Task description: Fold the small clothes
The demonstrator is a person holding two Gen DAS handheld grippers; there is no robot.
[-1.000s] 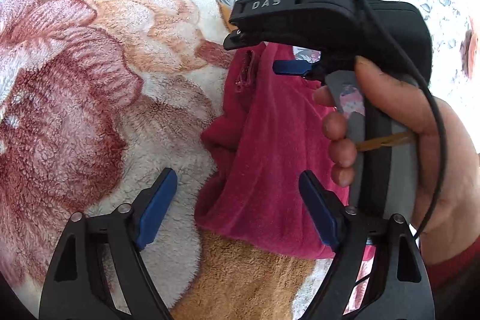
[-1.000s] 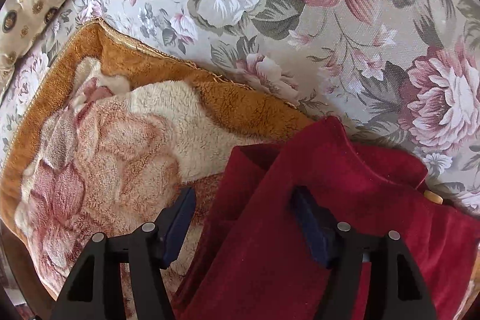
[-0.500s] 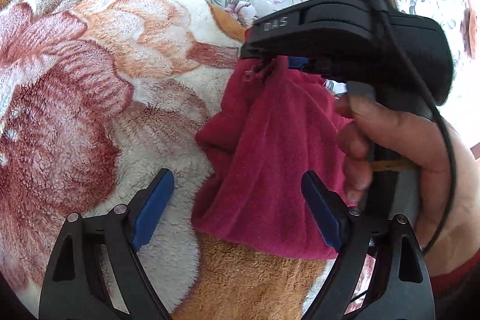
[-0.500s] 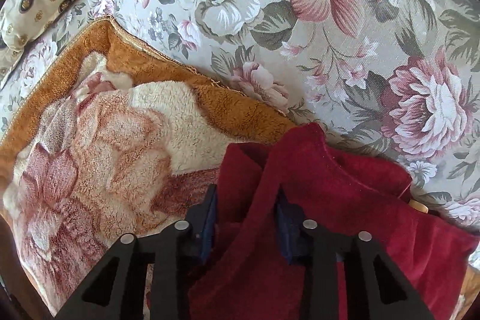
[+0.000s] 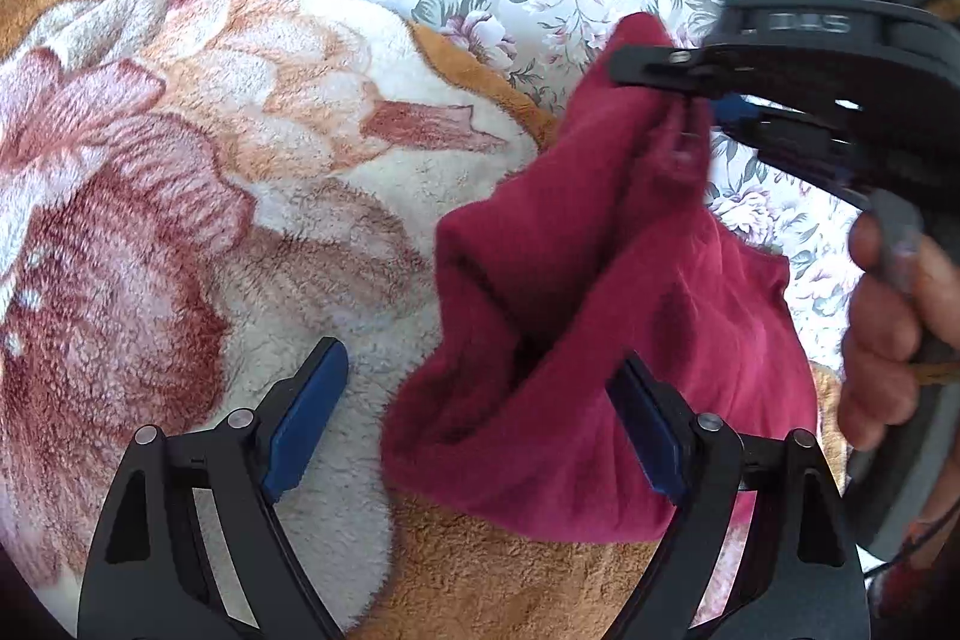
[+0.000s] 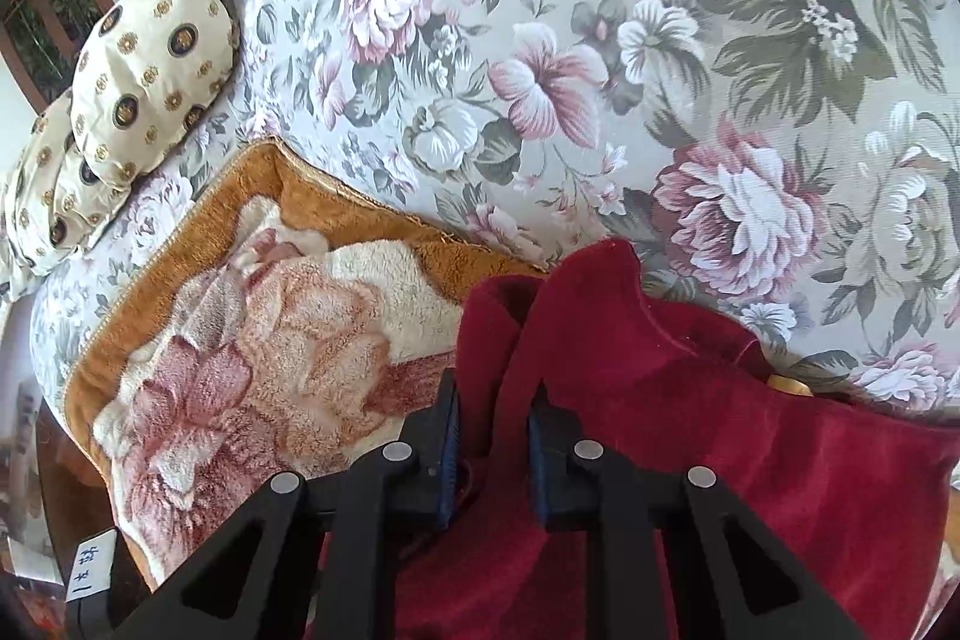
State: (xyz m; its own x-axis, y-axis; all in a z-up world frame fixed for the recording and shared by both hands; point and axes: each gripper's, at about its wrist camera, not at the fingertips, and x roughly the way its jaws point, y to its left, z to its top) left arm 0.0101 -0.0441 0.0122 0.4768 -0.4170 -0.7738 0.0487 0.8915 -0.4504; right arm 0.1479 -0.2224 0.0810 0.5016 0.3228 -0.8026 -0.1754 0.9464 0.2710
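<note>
Left hand-held gripper (image 5: 480, 418): jaws held wide, empty, low hem of the red garment (image 5: 600, 340) lying just ahead, between them. Right hand-held gripper (image 6: 492, 436), just closed, is clamped on a raised fold of the plush, velvety garment, whose long axis slopes down toward the left gripper. Underneath, a fleecy flowered blanket (image 5: 180, 190); beyond, a woven floral bedsheet (image 6: 600, 40).

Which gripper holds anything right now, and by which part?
The right gripper, its jaws just closing, pinches the red garment by a raised fold near its edge. The left gripper is open, holding nothing.
</note>
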